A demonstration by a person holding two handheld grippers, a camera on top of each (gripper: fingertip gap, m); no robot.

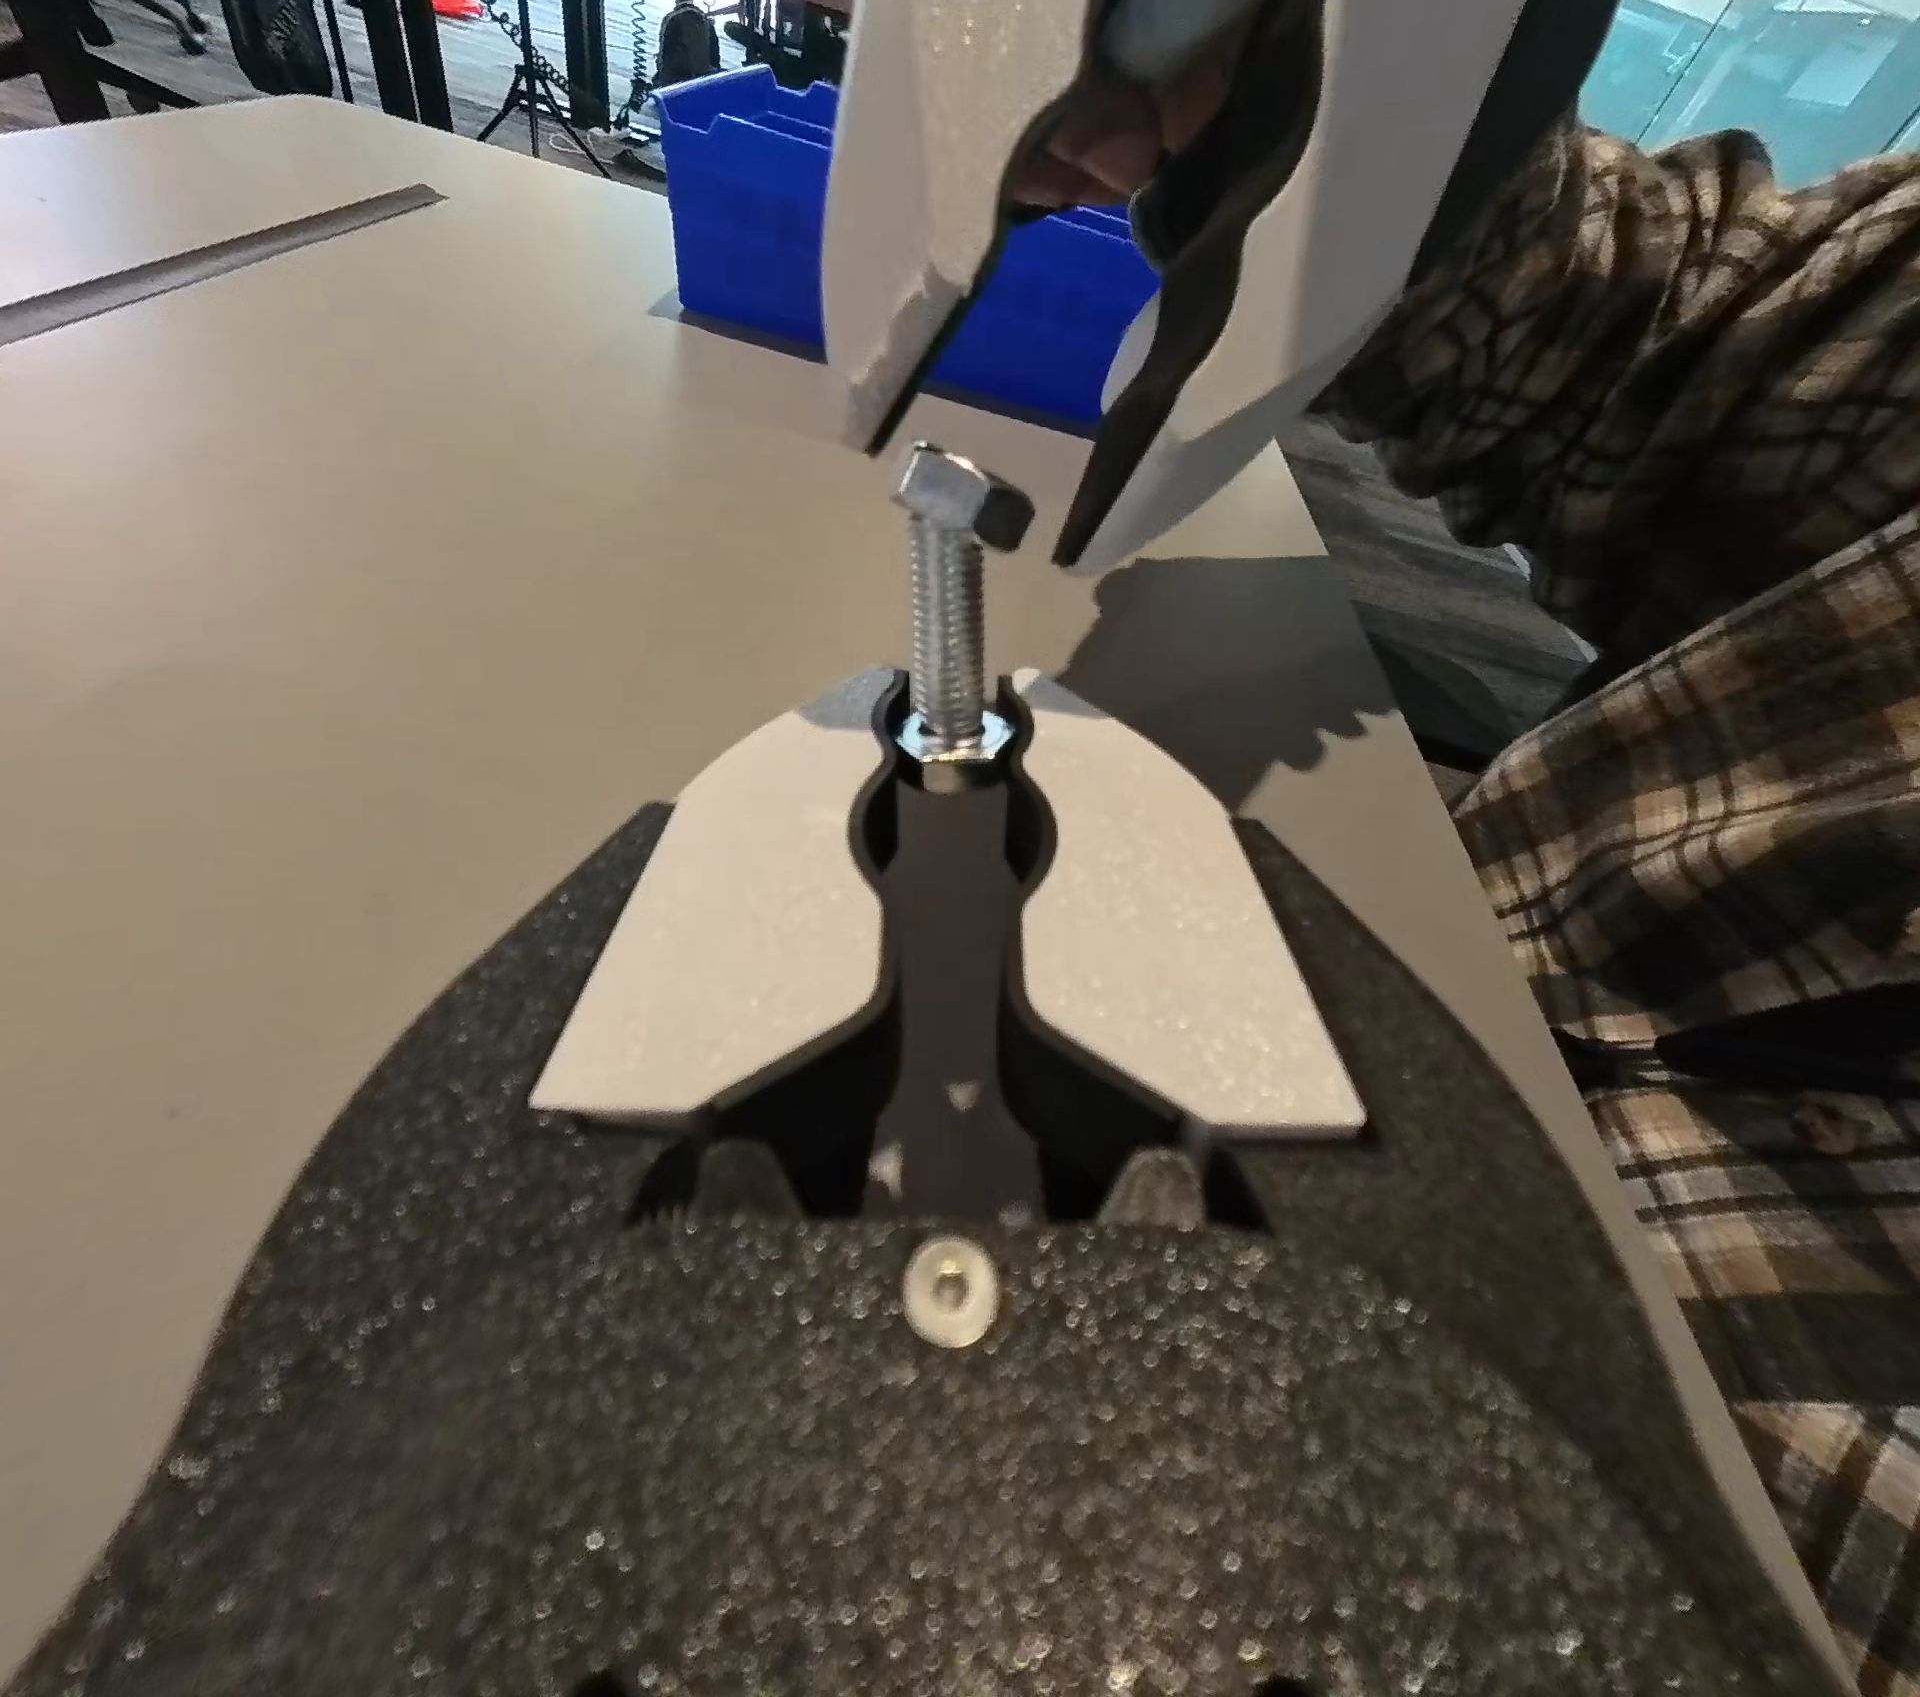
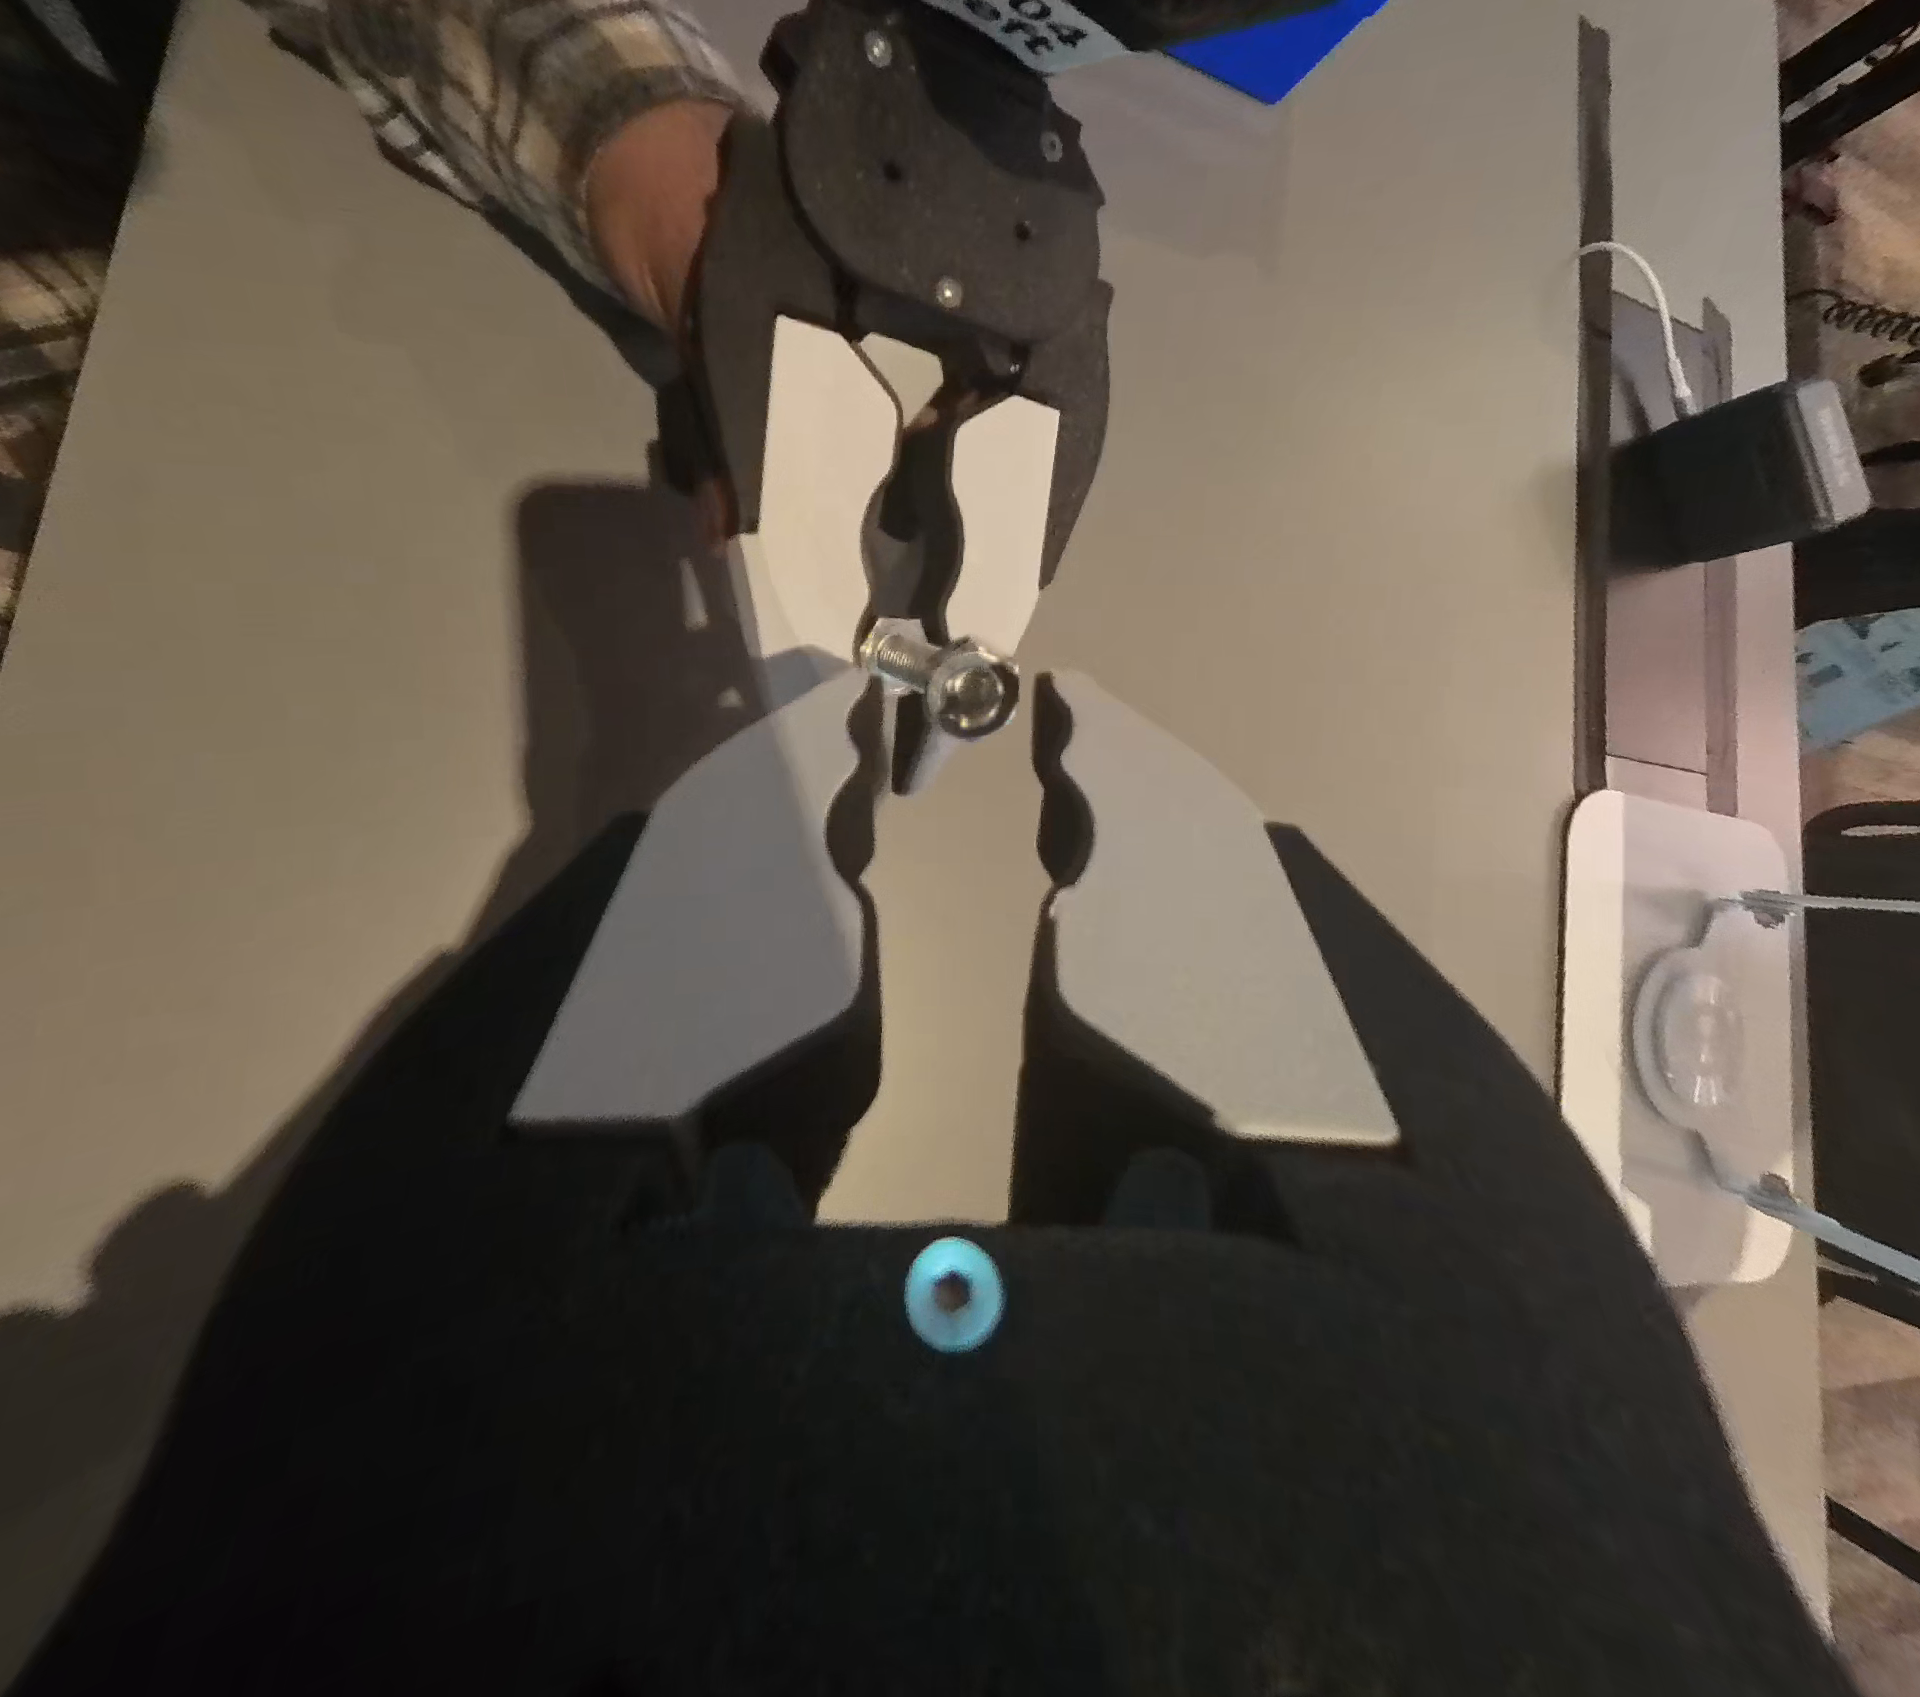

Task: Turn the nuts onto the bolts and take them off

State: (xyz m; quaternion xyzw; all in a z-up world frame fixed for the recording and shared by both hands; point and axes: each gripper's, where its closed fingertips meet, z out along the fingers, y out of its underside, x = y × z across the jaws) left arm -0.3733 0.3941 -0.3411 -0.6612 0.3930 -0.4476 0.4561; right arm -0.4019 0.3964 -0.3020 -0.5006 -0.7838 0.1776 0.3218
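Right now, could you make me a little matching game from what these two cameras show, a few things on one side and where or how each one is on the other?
Things:
1. nut
2. bolt
3. right gripper
4. bin

States:
A. open, fingers either side of the bolt's head
B. blue, on the far part of the table
C. clamped in the left gripper
D. stands up from the nut, head on top

Pairs: 1-C, 2-D, 3-A, 4-B
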